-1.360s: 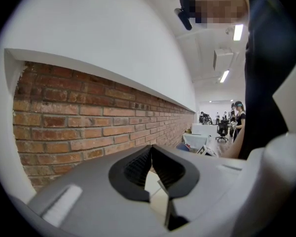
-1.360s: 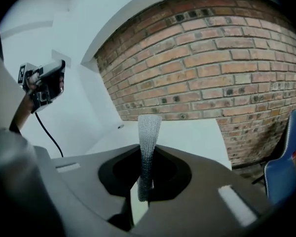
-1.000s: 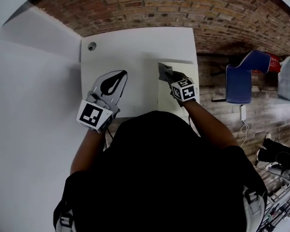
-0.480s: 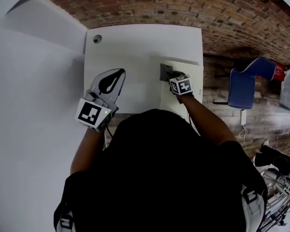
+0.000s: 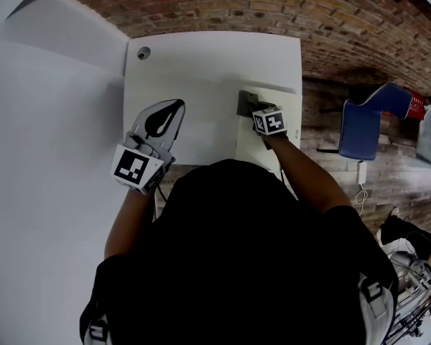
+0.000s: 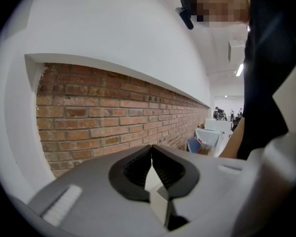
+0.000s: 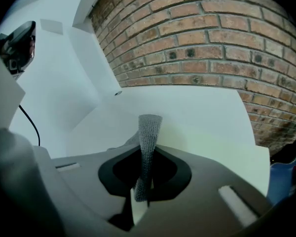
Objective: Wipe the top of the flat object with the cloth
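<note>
Table (image 5: 201, 63), with the board (image 5: 291, 113) lying at its right edge. Your left gripper (image 5: 161, 121) is hovering clenched on nothing; your right gripper (image 7: 145, 154) is pinching the cloth (image 5: 246, 103) at the board's far-left corner. Most of the top is probably awaiting wiping

table: white table (image 5: 201, 63) | on it: 1 flat pale board (image 5: 291, 113) at right; round grommet (image 5: 143, 52) far-left corner

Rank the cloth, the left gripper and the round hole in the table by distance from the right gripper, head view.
1. The cloth: pinched in the right gripper's fingers.
2. The left gripper: off to its left, over the table.
3. The round hole: at the table's far left corner.
</note>
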The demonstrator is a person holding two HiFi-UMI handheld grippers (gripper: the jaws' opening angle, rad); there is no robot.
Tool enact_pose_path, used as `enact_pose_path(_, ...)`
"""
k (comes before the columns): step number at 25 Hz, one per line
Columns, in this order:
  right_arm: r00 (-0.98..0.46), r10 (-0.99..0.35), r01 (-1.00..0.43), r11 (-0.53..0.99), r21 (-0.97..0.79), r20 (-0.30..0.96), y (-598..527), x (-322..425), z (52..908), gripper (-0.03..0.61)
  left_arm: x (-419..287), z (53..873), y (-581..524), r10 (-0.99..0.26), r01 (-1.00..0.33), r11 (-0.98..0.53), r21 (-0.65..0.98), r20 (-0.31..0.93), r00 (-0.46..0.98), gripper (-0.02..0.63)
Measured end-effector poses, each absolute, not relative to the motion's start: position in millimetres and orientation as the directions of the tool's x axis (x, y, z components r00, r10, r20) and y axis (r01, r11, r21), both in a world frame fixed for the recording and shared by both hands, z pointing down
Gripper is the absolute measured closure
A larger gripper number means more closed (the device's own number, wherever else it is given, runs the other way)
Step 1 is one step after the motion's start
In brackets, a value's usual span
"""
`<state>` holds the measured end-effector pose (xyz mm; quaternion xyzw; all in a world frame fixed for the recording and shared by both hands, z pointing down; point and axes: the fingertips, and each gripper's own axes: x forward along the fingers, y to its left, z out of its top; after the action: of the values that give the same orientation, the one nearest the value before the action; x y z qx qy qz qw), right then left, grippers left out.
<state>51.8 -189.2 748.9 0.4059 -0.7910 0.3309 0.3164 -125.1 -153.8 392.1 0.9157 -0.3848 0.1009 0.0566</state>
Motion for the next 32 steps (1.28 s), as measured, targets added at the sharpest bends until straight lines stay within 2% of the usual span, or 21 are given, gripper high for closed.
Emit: enact_pose_path(32, -0.347, -0.467, -0.916, 0.356, -0.186, 0.813, -171.8, 179.8, 756.2, 0.566, -51.5, 399.2, -155.7, -0.629, -0.651, -0.758, 0.036, 0.223, 0.745, 0.611)
